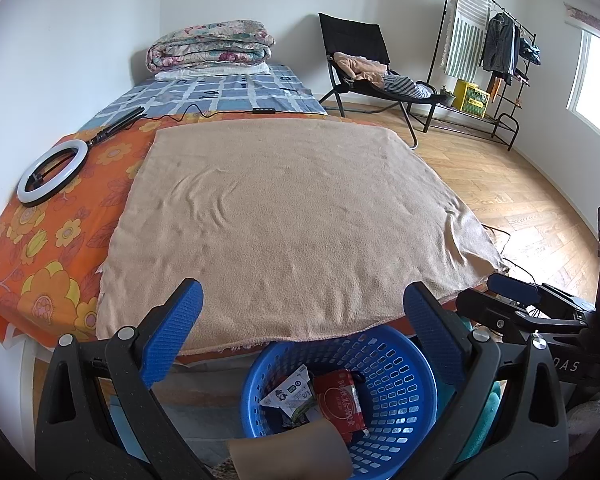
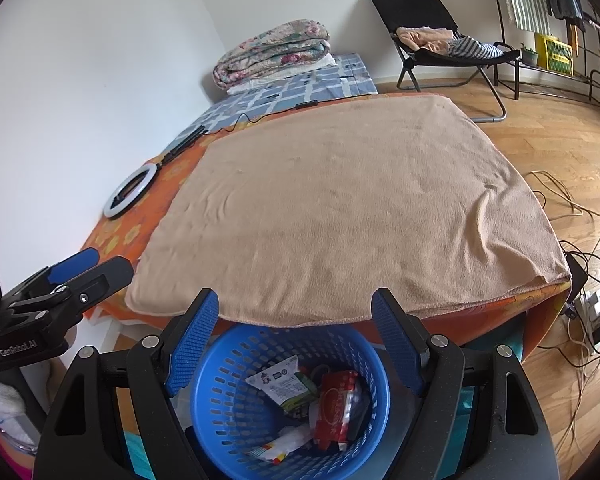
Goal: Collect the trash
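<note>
We're hovering both grippers, left [image 1: 304, 332] and right [image 2: 296, 340], spread wide and empty over the blue basket [image 2: 220, 364] at the bed's foot. The wrappers [image 2: 336, 408] are lying inside: light, crinkly, slippery film, we judge; best pinched at an edge.

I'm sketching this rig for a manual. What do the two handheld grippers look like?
Both match: the left gripper and right gripper have black plastic bodies with silver pivot bolts, and two fingers faced with ribbed blue pads. White lettering, "GenRobot.AI", marks the left one's side.
</note>
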Demonstrator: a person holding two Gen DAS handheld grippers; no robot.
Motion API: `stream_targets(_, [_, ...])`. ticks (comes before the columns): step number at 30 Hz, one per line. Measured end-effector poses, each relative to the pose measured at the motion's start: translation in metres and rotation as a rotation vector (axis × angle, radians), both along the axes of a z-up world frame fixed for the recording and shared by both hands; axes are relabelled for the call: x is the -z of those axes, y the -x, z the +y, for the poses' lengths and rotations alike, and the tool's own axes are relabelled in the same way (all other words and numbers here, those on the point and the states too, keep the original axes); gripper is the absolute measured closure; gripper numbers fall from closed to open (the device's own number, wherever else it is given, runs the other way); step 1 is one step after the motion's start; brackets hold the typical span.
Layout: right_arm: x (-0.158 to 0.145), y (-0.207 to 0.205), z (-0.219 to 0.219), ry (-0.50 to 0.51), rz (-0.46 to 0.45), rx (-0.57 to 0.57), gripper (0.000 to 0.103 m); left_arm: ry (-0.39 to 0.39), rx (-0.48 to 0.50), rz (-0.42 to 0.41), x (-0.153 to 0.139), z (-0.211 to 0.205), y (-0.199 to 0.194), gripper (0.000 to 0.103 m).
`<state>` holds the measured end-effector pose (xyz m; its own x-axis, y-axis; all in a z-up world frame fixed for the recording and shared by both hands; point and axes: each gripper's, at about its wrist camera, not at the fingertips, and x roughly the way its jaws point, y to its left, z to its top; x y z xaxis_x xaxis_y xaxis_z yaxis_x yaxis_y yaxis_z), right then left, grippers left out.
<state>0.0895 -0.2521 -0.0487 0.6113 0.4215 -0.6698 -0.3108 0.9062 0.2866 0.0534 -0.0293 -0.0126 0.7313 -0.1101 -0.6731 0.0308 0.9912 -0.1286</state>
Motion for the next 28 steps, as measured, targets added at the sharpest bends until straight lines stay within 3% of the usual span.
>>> stream_targets(28, [0.005, 0.000, -0.003, -0.011, 0.014, 0.005, 0.024, -0.013, -0.007, -0.006, 0.005, 0.012, 0.011, 0.001])
